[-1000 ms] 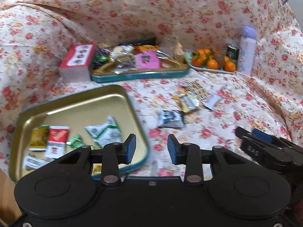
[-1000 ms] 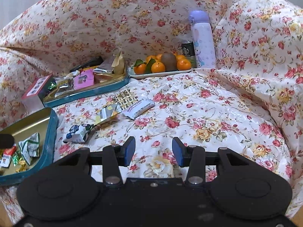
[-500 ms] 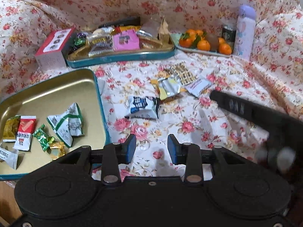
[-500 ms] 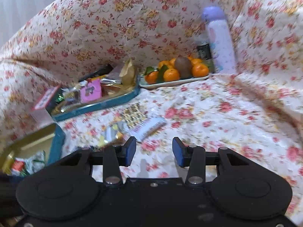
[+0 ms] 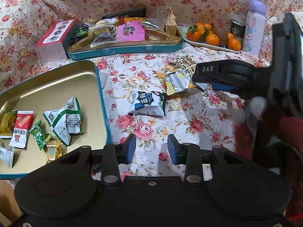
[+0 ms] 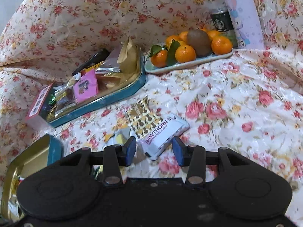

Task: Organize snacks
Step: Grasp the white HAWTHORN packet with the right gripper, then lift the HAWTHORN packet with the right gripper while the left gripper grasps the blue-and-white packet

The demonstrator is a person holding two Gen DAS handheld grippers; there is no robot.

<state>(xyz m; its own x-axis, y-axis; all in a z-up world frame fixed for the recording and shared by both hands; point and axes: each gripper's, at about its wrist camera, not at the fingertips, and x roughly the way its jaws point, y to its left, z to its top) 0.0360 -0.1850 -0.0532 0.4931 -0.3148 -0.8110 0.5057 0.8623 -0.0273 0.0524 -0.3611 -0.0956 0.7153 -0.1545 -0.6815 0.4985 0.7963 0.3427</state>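
Note:
A gold tin tray (image 5: 56,83) with a teal rim lies at the left and holds several wrapped snacks (image 5: 64,121). On the flowered cloth lie a white and blue packet (image 5: 147,104), a silver and yellow packet (image 5: 176,82), a gold patterned packet (image 6: 142,117) and a white Hawthorn bar (image 6: 162,134). My left gripper (image 5: 151,149) is open and empty, short of the blue packet. My right gripper (image 6: 154,149) is open, its fingers on either side of the near end of the Hawthorn bar. It also shows in the left wrist view (image 5: 217,75), low over the packets.
A second teal tin (image 5: 125,51) full of snacks stands at the back with a red and white box (image 5: 55,39) on its left. A plate of oranges and a kiwi (image 6: 191,49), a dark can (image 6: 221,22) and a lilac bottle (image 6: 242,15) stand at the back right.
My right gripper has moved forward and down to the Hawthorn bar, which now lies between its open fingers. My left gripper has shifted right, away from the gold tray. Both stayed open.

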